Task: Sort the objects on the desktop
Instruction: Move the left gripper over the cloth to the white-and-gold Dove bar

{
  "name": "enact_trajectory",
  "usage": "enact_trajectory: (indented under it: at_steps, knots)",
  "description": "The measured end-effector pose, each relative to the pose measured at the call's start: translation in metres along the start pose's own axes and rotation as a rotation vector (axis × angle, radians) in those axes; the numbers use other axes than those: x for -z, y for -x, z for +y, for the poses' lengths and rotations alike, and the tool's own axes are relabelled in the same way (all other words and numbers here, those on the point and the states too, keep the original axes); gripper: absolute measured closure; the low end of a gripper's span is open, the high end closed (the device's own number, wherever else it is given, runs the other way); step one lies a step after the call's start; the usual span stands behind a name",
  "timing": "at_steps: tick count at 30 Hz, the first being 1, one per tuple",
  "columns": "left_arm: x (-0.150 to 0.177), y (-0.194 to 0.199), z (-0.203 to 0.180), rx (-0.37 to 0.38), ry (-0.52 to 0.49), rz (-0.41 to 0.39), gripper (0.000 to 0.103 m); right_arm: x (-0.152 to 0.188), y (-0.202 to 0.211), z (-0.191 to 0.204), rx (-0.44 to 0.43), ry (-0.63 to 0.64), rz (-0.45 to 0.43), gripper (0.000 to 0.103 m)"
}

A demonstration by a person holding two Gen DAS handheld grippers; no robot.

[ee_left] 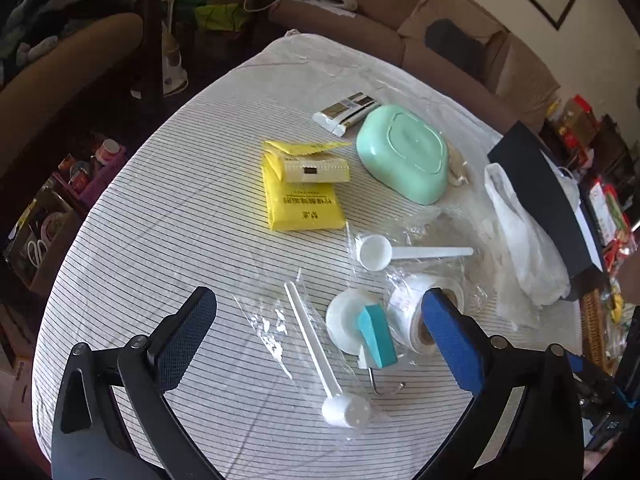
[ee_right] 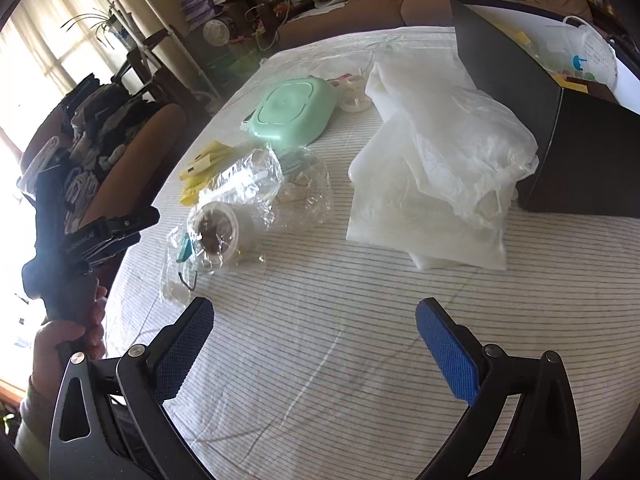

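On the striped tablecloth (ee_left: 168, 240) lie a yellow packet (ee_left: 304, 204), a mint green lidded box (ee_left: 402, 152), a white scoop (ee_left: 374, 254), a wrapped white long-handled tool (ee_left: 316, 356), a white disc with a teal clip (ee_left: 374, 332) and a roll of white tape (ee_left: 412, 312). My left gripper (ee_left: 320, 320) hovers open above the wrapped tool and the disc. My right gripper (ee_right: 314, 336) is open over bare cloth. In the right wrist view the tape roll (ee_right: 218, 232) and the green box (ee_right: 292, 112) sit ahead to the left, and white plastic bags (ee_right: 432, 168) lie ahead.
A black box (ee_right: 560, 120) stands at the table's right, holding a white bag. A tube (ee_left: 348, 114) lies beyond the green box. Crumpled clear wrap (ee_right: 288, 188) covers items near the tape. A hand (ee_right: 68, 344) holds the other gripper at left. Chairs and a sofa surround the table.
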State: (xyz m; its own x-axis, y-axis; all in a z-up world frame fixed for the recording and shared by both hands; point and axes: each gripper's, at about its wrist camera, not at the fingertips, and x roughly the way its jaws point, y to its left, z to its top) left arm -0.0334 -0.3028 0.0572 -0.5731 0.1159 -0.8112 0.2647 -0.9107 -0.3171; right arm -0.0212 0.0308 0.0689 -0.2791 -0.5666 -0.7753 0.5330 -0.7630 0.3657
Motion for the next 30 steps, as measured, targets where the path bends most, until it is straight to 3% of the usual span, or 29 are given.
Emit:
enact_trajectory:
  at_steps: [6,10,13,18,21,23,27,30]
  knots:
    - [-0.023,-0.001,0.017,-0.006,0.065,-0.047,0.0,-0.029,-0.009,0.023,-0.043,0.037,-0.034,0.0]
    - [-0.048,-0.005,0.016,0.002,0.062,-0.09,0.0,-0.082,-0.023,0.049,-0.087,0.072,-0.045,0.0]
    - [-0.08,-0.019,0.006,0.009,-0.015,-0.094,0.0,-0.128,-0.037,0.06,-0.106,0.06,-0.035,0.0]
    - [-0.141,-0.076,-0.018,-0.017,-0.202,0.019,0.0,-0.191,-0.055,0.053,-0.1,0.01,-0.035,0.0]
    - [-0.162,-0.122,-0.035,-0.078,-0.358,0.119,0.002,-0.208,-0.064,0.036,-0.104,-0.049,-0.043,0.0]
    - [-0.171,-0.145,-0.041,-0.099,-0.432,0.162,0.011,-0.21,-0.067,0.029,-0.125,-0.067,-0.043,0.0]
    - [-0.185,-0.177,-0.044,0.053,-0.494,0.268,0.013,-0.197,-0.074,0.024,-0.122,-0.037,-0.019,0.0]
    - [-0.188,-0.195,-0.046,0.067,-0.55,0.292,0.013,-0.185,-0.076,0.016,-0.137,-0.044,-0.005,0.0]
